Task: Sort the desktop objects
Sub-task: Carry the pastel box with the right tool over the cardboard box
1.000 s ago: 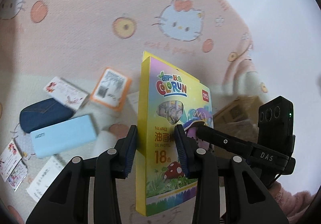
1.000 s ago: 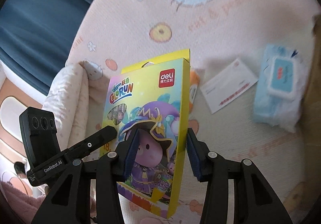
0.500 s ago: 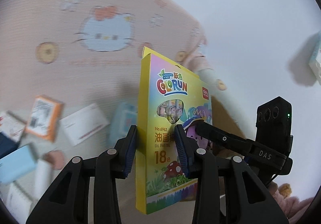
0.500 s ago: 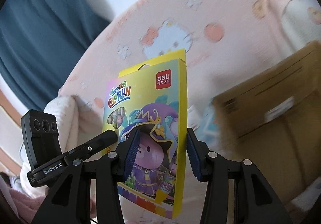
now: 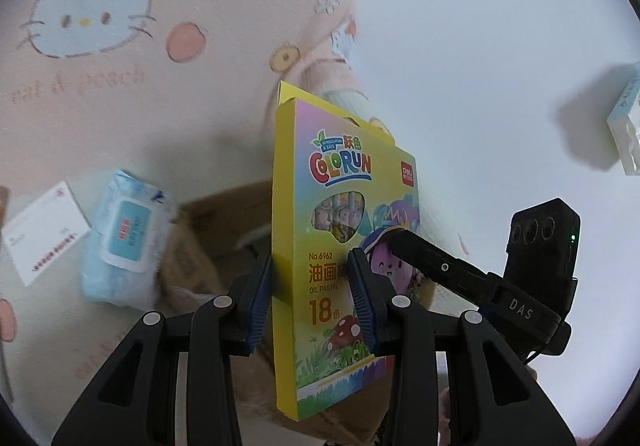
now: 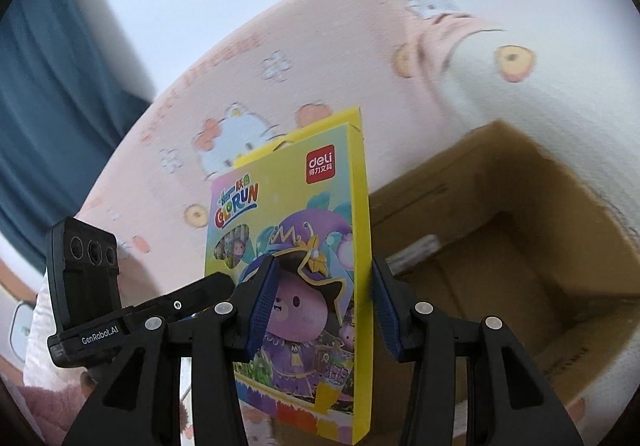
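Note:
A yellow oil pastel box [image 5: 320, 214] is held upright between both grippers. My left gripper [image 5: 312, 286] is shut on its left edge, and my right gripper [image 6: 322, 302] is shut on its right edge; the box also shows in the right wrist view [image 6: 304, 214]. Each gripper shows in the other's view, the right one [image 5: 480, 274] and the left one [image 6: 132, 310]. An open brown cardboard box [image 6: 500, 246] lies below and to the right of the pastel box; in the left wrist view it [image 5: 216, 222] sits behind it.
A blue wet-wipes pack [image 5: 124, 242] and a white card [image 5: 40, 234] lie on the pink Hello Kitty cloth [image 5: 120, 86] left of the cardboard box. A white packet [image 5: 628, 126] hangs on the wall at right. A blue curtain [image 6: 52, 66] is at far left.
Both grippers have swung right with the pastel box. The power bank, pouch and orange card have left view, and the cardboard box has come under the pastel box.

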Available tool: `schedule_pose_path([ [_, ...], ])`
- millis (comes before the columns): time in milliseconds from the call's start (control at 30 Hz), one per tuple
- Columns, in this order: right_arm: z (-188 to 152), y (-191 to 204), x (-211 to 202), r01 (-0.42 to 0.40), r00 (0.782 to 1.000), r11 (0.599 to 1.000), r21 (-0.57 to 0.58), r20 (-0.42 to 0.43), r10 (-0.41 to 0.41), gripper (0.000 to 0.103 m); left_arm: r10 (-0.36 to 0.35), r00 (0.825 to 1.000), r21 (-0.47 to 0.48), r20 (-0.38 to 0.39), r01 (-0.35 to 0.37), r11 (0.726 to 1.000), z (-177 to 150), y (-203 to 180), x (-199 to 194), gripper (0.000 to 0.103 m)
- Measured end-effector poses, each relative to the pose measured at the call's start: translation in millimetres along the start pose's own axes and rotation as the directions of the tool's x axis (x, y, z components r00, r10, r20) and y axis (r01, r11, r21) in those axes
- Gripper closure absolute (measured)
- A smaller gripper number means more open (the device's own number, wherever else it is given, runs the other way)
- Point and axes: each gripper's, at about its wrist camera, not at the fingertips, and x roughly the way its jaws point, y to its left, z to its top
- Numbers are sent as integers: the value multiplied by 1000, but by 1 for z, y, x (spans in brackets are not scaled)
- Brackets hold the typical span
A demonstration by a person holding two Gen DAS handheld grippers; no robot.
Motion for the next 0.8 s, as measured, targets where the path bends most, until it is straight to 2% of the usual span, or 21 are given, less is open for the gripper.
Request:
schedule_pose_path([
  [167, 0, -30, -6, -11, 1000, 998, 67, -15, 12, 59, 15, 999, 14, -36, -14, 1000, -4, -8, 18, 62],
  [367, -7, -61, -8, -23, 997, 991, 135, -70, 32, 59, 36, 994, 16, -103, -35, 999, -19, -18, 38, 62],
  [567, -12, -83, -1, -48, 991, 977, 209, -111, 72, 59, 105, 986, 43, -128, -100, 994, -23, -24, 51, 61],
  [700, -1, -96, 2, -51, 990, 973, 223, -119, 79, 59, 108, 976, 23, -191, -106, 994, -24, -25, 67, 61],
  [800, 5, -104, 1, -72, 987, 971, 227, -122, 102, 58, 116, 960, 29, -256, -112, 993, -35, -28, 73, 61],
])
